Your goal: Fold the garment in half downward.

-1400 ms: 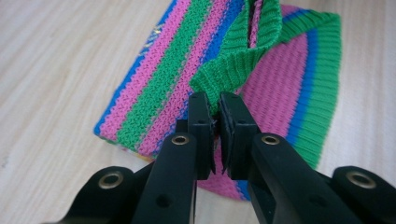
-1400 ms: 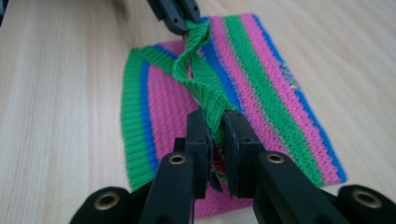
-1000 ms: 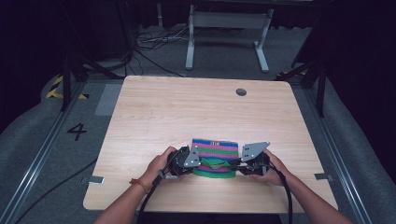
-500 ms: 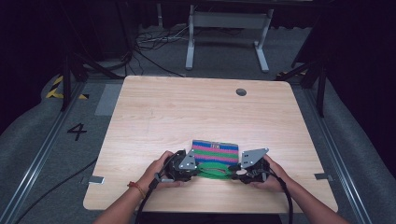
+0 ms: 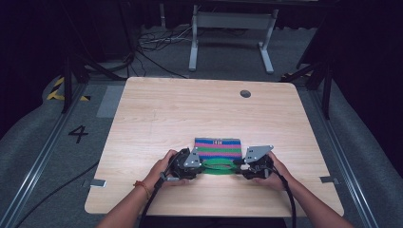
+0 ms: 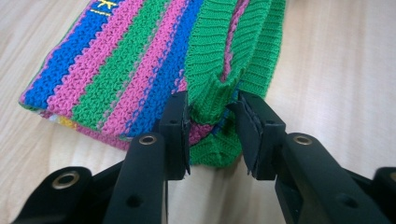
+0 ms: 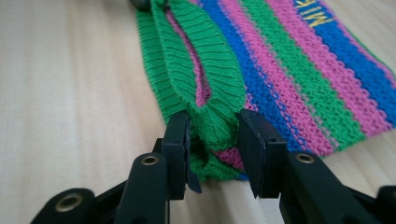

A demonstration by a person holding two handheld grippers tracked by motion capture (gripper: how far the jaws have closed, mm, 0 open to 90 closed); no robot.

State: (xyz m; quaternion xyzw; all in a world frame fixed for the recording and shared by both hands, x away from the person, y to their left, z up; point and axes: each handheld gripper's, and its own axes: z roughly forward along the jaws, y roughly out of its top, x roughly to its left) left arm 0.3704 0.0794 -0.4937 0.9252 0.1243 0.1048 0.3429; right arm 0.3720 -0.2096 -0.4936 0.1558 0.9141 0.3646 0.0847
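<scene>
Knitted cloth (image 6: 140, 60) in coarse, matt wool-like yarn with a finer ribbed green edge, pale wood-grain table (image 5: 180, 114) with a smooth satin finish, matt black plastic left gripper (image 6: 211, 135) and right gripper (image 7: 214, 149) with small metal eyelets

the knitted cloth (image 5: 217, 148) lies on the table (image 5: 166, 114), between both grippers.

From my remote seat I see the wooden table (image 5: 190, 114) evenly and brightly lit from above with only soft shadows, the surrounding floor sinking into near-black, the high view soft and grainy, and both gripper views crisp up close but blurring toward their far edges.
</scene>
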